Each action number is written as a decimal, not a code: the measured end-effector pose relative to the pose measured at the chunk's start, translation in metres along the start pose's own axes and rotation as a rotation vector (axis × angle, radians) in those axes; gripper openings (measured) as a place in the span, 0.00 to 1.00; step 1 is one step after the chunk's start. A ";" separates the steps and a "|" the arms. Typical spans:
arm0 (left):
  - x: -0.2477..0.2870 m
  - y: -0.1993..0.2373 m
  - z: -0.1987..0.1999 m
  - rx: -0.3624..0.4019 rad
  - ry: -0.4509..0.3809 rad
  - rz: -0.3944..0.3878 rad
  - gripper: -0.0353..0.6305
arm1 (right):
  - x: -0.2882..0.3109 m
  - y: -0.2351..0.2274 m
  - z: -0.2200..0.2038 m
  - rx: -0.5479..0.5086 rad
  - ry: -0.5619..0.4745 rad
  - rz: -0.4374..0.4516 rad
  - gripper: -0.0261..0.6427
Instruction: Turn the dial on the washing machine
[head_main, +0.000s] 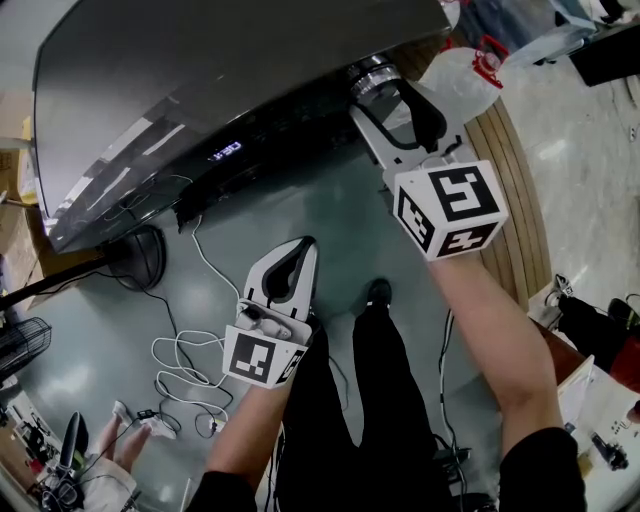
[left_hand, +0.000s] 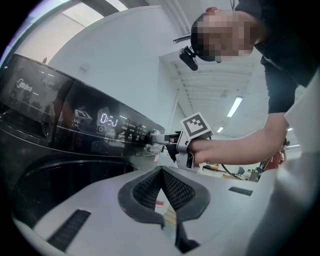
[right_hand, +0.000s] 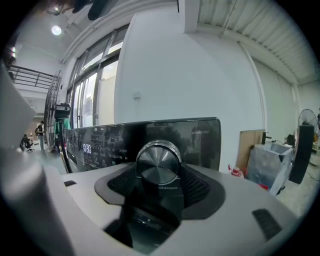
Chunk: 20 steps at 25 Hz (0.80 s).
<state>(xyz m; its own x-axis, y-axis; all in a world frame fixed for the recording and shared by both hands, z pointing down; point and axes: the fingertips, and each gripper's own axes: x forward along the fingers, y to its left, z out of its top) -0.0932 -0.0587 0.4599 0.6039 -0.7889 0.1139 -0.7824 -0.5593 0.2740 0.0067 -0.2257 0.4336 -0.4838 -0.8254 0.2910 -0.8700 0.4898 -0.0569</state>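
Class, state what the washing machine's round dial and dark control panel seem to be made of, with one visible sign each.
The round silver dial looks like brushed metal, or metal-look plastic: fan-shaped sheen on its face, bright rim. The dark control panel looks like glossy black plastic or glass: it mirrors the room, lit digits showing through.

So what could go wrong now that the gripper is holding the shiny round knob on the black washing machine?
1. The right gripper is closed on the round silver metal dial, which looks smooth and glossy, so the grip might slip instead of turning it.
2. Loose white cables lie on the floor near the person's black shoe; a step could snag them.
3. The lit display shows a setting; turning too far may skip the wanted one.
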 end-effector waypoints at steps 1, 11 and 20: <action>0.000 0.000 0.000 0.000 0.000 0.001 0.07 | 0.000 0.000 0.000 0.014 -0.001 0.001 0.47; 0.003 0.002 0.002 -0.002 0.003 -0.001 0.07 | -0.001 0.000 0.000 0.126 -0.015 0.012 0.47; 0.007 -0.004 0.007 0.002 0.000 -0.006 0.07 | -0.003 -0.002 0.000 0.252 -0.027 0.032 0.47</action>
<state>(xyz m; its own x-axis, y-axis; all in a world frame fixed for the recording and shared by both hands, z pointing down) -0.0872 -0.0639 0.4534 0.6087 -0.7855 0.1119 -0.7788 -0.5646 0.2731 0.0097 -0.2241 0.4323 -0.5107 -0.8196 0.2595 -0.8489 0.4332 -0.3028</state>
